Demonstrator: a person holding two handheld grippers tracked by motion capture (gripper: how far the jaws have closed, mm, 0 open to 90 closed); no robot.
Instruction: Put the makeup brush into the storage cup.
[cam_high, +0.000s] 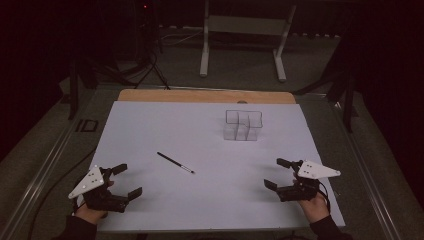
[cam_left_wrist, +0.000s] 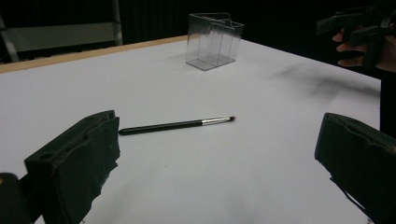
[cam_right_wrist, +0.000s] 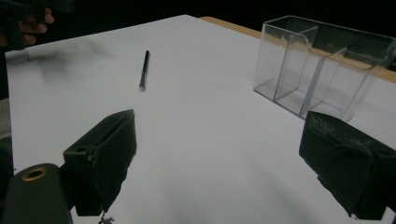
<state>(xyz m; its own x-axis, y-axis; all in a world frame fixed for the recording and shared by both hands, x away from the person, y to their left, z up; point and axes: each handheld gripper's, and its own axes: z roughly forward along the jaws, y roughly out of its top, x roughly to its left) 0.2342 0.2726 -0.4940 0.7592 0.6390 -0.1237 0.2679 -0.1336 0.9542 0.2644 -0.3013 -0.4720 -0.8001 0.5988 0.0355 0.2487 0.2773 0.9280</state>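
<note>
Two grippers sit at the near edge of your counter in the high view: your left gripper at the near left corner and your right gripper at the near right, each with its jaws spread wide and nothing between them. Between the two, a little closer to your left side, the thin black brush lies flat on the white sheet, slanting with its tip toward the right. Farther back and right of centre stands the clear plastic organizer, upright, well apart from the brush. In your left gripper view, the jaws stand far apart and empty, and the brush lies crosswise just beyond them, bristle end to the right; the organizer stands farther off, and your right hand with its gripper shows at the upper right. In your right gripper view, the jaws are likewise wide and hold nothing; the organizer stands close beyond the right jaw, not touching it, and the brush lies farther off to the left.
</note>
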